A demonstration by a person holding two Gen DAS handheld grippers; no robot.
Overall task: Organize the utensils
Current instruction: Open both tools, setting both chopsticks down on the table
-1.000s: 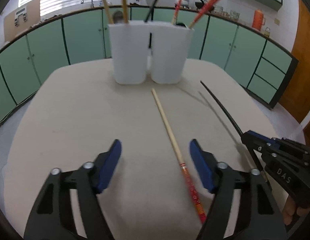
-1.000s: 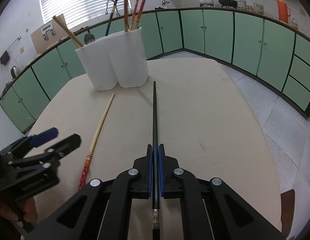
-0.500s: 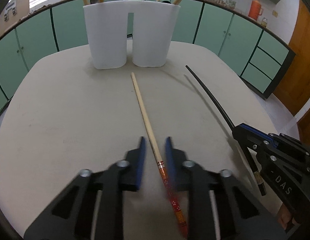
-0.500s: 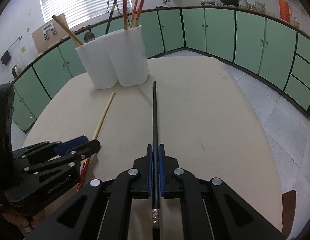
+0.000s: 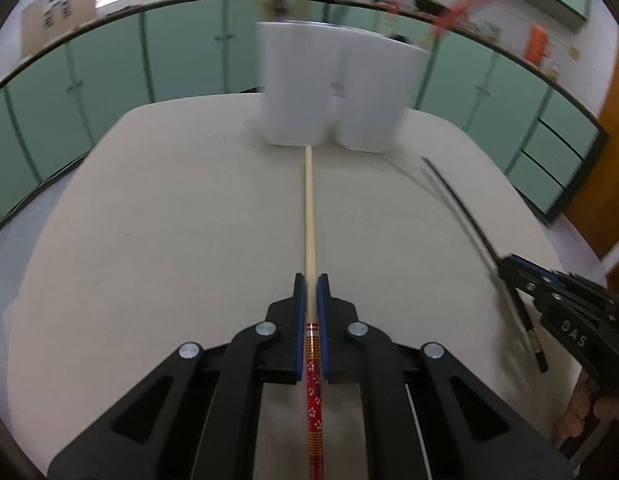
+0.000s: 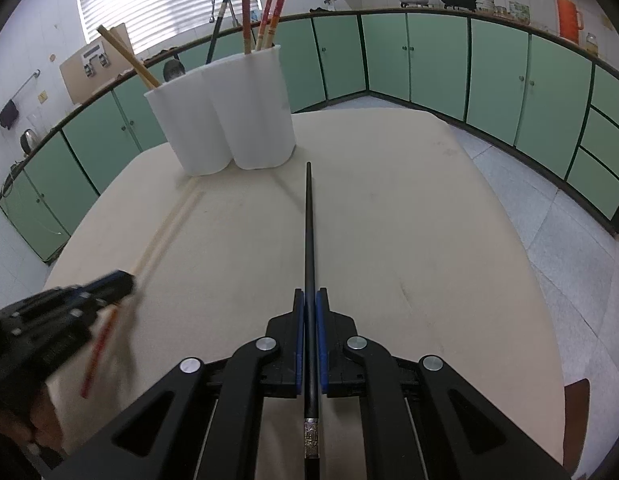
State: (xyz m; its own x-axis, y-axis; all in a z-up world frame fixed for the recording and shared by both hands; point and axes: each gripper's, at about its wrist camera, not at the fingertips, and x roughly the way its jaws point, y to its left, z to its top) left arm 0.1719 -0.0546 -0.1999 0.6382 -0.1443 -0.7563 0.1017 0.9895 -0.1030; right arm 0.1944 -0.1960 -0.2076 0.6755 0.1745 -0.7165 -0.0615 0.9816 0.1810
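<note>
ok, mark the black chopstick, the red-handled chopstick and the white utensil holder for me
black chopstick (image 6: pixel 309 240), right wrist view, on the bare shaft ahead of the pads.
red-handled chopstick (image 5: pixel 308 216), left wrist view, on the pale wooden shaft.
white utensil holder (image 6: pixel 253 120), right wrist view, on the right compartment's front wall.

surface: beige rounded-corner tabletop (image 6: pixel 409 216)
on it, twelve o'clock: white plastic two-compartment utensil holder (image 6: pixel 229 120), upright near the far edge
contact of held chopsticks with top: unclear
</note>
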